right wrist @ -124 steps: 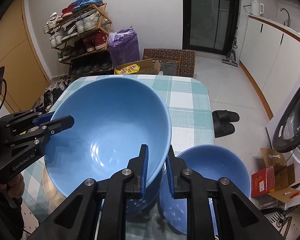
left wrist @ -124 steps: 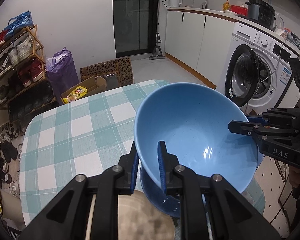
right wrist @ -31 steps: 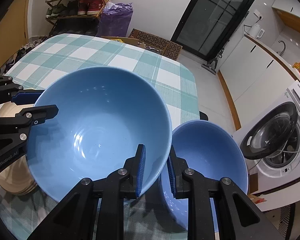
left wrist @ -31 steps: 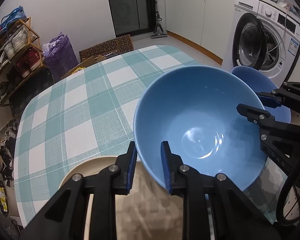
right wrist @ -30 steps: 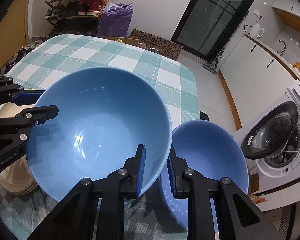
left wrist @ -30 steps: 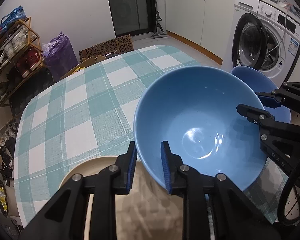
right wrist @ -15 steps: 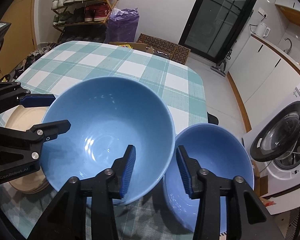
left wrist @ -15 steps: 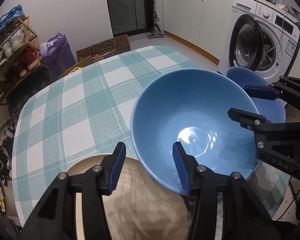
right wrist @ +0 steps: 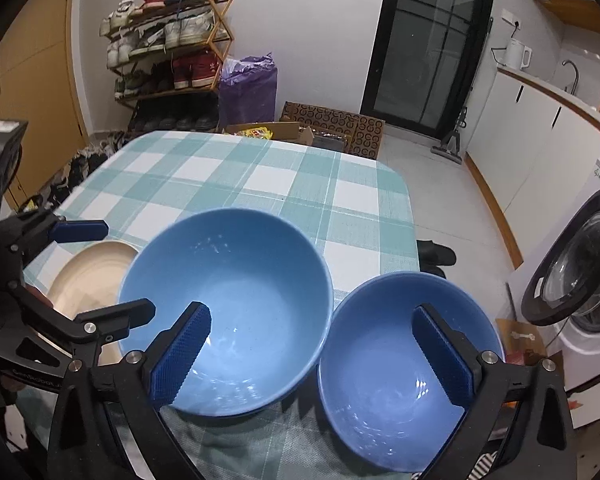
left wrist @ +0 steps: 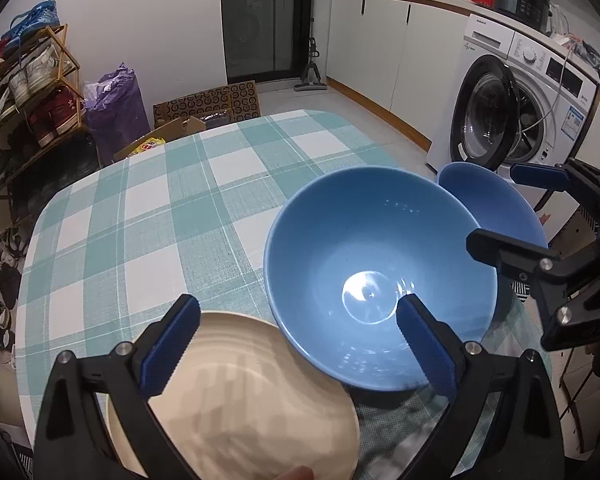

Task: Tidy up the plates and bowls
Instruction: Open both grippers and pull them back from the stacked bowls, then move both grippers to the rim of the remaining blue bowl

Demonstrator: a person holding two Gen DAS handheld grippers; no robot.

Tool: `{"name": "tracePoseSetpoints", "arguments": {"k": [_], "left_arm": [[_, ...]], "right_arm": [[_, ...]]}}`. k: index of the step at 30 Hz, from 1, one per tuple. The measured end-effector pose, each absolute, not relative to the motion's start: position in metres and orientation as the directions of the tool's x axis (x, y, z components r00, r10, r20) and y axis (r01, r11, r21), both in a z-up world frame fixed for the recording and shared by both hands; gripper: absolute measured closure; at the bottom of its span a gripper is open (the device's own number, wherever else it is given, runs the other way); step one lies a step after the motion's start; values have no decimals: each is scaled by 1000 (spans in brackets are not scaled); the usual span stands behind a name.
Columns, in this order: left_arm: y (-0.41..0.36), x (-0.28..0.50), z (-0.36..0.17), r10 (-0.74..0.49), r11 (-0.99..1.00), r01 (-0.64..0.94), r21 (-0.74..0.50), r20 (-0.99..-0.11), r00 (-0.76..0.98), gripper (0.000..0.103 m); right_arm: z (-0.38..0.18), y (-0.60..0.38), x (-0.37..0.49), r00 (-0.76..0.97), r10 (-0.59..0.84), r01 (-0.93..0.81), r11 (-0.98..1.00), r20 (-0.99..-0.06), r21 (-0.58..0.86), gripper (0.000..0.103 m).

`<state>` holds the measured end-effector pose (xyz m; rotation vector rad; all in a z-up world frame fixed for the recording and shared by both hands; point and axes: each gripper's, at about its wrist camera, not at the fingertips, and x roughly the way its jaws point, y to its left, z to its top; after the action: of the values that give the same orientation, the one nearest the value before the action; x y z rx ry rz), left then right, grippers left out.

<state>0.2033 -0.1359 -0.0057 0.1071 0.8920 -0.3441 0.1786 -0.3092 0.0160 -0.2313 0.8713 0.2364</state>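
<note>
Table [left wrist: 148,216]: rounded corners, woven teal-and-white check cloth.
Big bowl [left wrist: 376,276]: glossy blue, round, mid-table.
Plate [left wrist: 236,400]: matte cream, touching big bowl.
Small bowl [right wrist: 404,364]: blue, beside big bowl.
Left gripper [left wrist: 296,344]: released, ribbed blue pads.
Right gripper [right wrist: 312,352]: released.

Two blue bowls stand on the checked table [right wrist: 284,184], a larger bowl [right wrist: 236,280] at the left and a smaller bowl [right wrist: 384,360] at the right, with one cream plate [right wrist: 88,280] at far left
</note>
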Motion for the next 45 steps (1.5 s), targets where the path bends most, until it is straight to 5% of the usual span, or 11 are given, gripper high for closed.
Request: {"name": "tracePoseSetpoints", "arguments": {"k": [45], "left_arm": [[-221,155,31,-381,890,436,-129,-737,558,4]], "right_arm": [[59,-455,135,665,-2,-74,995,-747,-69,1]]}}
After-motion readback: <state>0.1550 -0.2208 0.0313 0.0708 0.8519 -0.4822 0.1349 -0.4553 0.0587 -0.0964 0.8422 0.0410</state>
